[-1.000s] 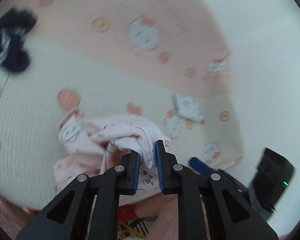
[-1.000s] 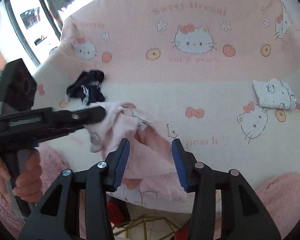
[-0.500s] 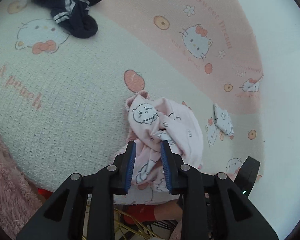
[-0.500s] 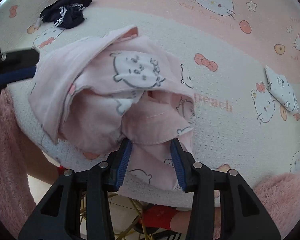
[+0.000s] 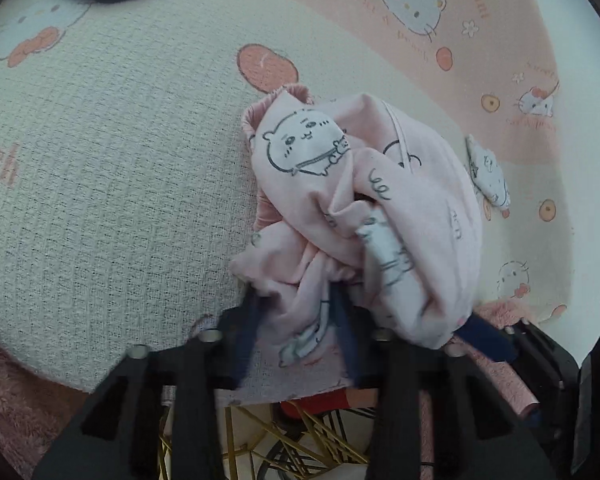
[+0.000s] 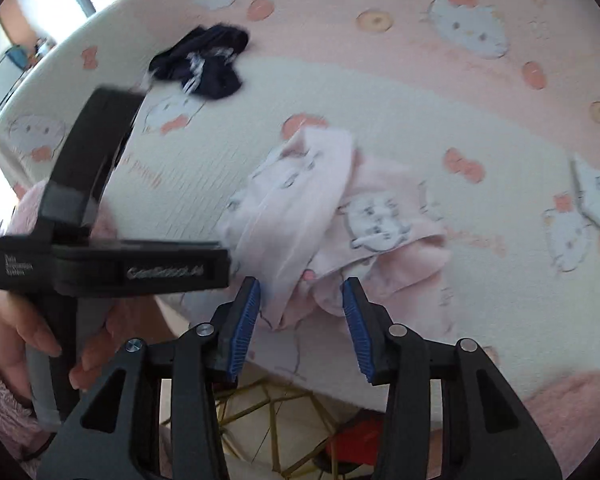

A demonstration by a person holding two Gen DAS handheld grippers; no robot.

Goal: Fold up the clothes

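Observation:
A crumpled pink garment with cartoon animal prints lies in a heap near the front edge of the Hello Kitty blanket. My left gripper is open, its blurred blue pads on either side of a hanging fold of the garment. In the right wrist view the garment lies just beyond my right gripper, which is open with its pads at the cloth's near edge. The left gripper's body reaches in from the left there, its tips hidden behind the cloth.
A dark navy garment lies bunched at the back left of the blanket. A small folded white printed cloth lies at the right. The blanket's front edge drops off to a gold wire frame and a red object below.
The left gripper's jaws have opened wider around the garment. The garment has dropped into a heap on the blanket. The right gripper has pulled back from it.

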